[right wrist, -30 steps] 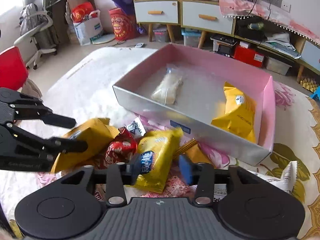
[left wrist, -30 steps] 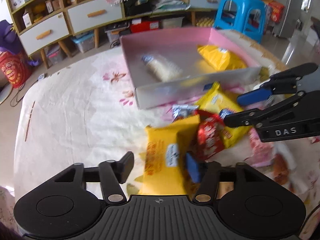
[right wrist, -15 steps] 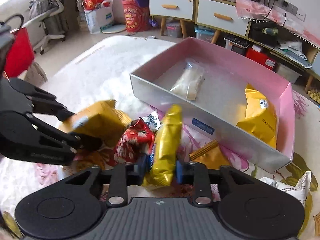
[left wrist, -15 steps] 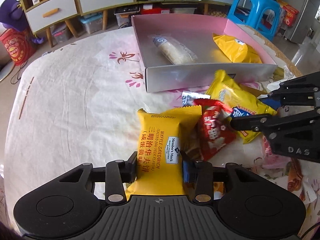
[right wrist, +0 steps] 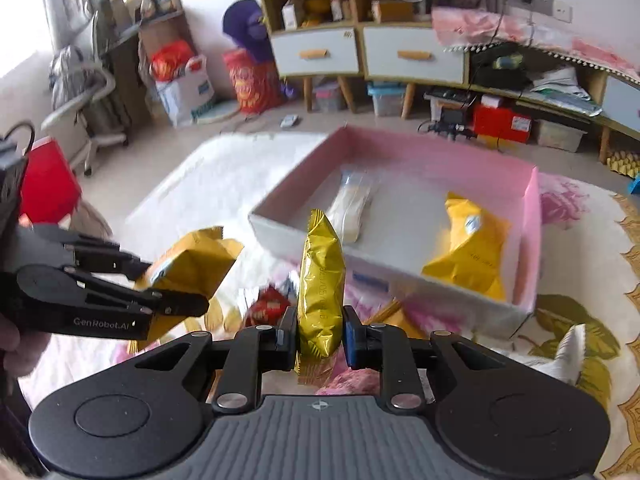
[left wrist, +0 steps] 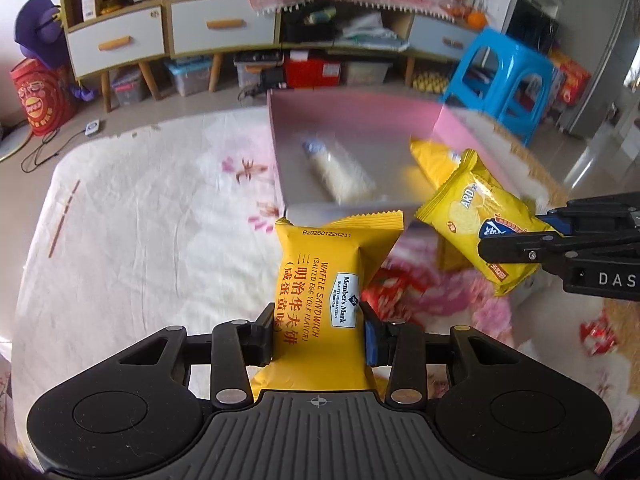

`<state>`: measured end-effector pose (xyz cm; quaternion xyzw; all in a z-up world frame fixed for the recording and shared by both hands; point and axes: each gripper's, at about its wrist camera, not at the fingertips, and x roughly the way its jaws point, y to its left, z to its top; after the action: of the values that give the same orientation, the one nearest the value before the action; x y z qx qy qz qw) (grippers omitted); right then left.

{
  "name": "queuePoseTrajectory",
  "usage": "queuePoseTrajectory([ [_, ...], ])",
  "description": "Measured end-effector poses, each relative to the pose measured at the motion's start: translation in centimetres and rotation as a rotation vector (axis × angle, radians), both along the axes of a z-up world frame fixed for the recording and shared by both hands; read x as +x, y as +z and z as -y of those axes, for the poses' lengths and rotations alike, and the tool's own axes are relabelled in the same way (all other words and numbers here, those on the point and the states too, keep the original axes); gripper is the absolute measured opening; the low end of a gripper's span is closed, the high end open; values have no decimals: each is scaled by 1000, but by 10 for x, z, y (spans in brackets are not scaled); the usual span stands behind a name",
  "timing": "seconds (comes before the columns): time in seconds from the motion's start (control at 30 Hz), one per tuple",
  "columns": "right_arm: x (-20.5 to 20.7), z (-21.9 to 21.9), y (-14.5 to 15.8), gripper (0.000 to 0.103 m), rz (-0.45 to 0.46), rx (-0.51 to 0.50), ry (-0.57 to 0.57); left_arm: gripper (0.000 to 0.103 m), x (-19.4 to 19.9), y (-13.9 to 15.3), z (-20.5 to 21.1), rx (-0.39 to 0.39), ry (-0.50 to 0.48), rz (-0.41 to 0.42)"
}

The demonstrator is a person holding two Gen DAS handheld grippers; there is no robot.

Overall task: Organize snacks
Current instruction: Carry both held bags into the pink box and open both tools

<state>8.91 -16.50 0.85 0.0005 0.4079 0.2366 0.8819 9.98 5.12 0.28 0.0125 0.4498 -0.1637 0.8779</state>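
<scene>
My left gripper is shut on a yellow waffle sandwich pack and holds it above the table, short of the pink box. My right gripper is shut on a yellow chip bag, held edge-on above the loose snacks. Each shows in the other's view: the right gripper with the chip bag, the left gripper with the waffle pack. The box holds a pale clear-wrapped snack and a yellow pack.
A red snack pack and other wrappers lie on the floral tablecloth in front of the box. A blue stool and low cabinets stand beyond the table. A red chair is at the left.
Both grippers closed on their packs and lifted them off the table. They have risen and moved towards the pink box.
</scene>
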Motion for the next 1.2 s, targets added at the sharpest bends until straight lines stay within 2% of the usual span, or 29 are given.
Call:
queuePoseTrajectory([
  [0.27, 23, 18, 11, 13, 46, 47, -107, 38, 19, 14, 26, -1, 26, 45],
  [0.47, 47, 25, 5, 13, 30, 56, -160, 38, 46, 17, 52, -13, 21, 50],
  [0.77, 78, 35, -17, 13, -51, 107, -228, 38, 97, 6, 87, 1, -6, 48],
  [0.93, 89, 39, -28, 13, -74, 100, -260, 38, 126, -5, 97, 14, 6, 27],
  [1.2, 99, 57, -34, 13, -42, 133, -364, 39, 156, -27, 110, 67, 25, 54],
])
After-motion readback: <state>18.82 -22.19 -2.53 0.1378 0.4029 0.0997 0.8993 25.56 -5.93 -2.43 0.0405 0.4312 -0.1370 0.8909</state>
